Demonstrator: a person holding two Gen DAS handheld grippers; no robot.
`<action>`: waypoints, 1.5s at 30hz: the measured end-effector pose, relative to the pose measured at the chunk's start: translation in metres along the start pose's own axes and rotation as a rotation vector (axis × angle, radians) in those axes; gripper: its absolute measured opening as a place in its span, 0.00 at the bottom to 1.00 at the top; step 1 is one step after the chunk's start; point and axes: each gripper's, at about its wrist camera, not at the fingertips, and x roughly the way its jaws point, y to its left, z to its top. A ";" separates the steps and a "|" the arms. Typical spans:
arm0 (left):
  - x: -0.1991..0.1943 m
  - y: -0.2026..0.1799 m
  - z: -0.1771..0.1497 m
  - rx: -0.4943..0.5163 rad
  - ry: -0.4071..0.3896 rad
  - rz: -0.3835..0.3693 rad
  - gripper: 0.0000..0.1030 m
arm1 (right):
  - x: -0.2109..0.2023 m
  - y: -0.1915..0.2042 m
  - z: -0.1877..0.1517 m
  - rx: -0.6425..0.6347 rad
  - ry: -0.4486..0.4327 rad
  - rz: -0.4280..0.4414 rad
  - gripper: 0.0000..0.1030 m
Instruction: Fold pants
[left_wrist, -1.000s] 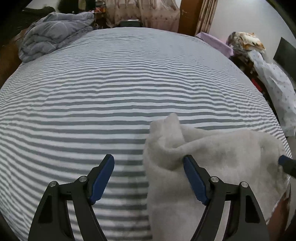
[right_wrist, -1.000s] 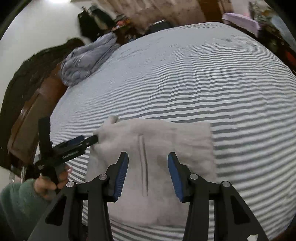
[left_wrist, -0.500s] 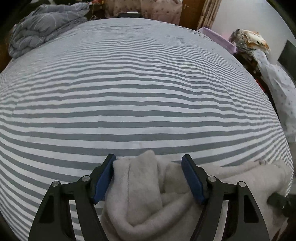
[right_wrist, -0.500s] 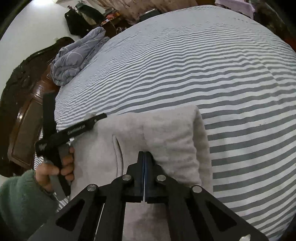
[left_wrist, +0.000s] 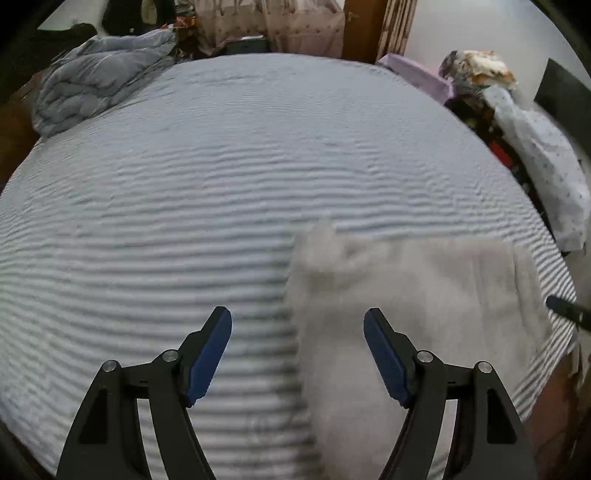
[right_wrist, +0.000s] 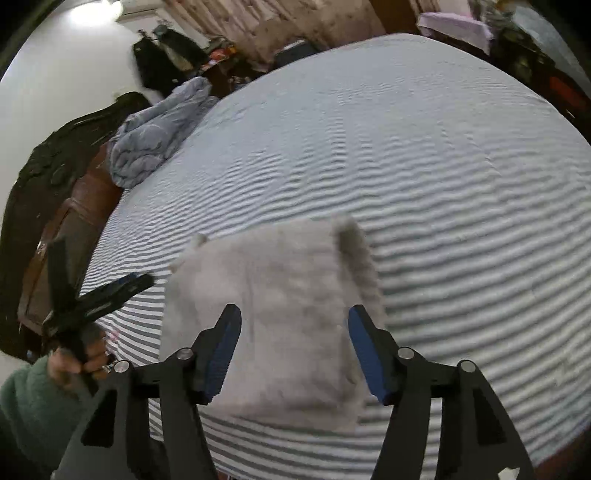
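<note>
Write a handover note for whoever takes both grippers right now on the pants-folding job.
Left gripper: open, empty, above the left edge of the pants.
Right gripper: jaws opening, nothing pinched, the folded cloth below them.
Pants: a compact pale fleece rectangle lying on the striped bed, near its front edge.
Done: the pants are folded over into a small stack and let go.
Left: one corner at the far left of the stack sticks up; probably flatten it and square the edges.
</note>
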 end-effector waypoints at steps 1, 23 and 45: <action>-0.003 0.002 -0.010 -0.010 0.017 0.008 0.72 | -0.001 -0.006 -0.005 0.021 0.008 0.005 0.58; 0.017 -0.009 -0.073 -0.148 0.125 0.002 0.78 | 0.037 -0.039 -0.032 0.149 0.139 0.111 0.77; 0.059 -0.005 -0.064 -0.224 0.113 -0.203 0.91 | 0.110 -0.050 -0.015 0.103 0.260 0.337 0.86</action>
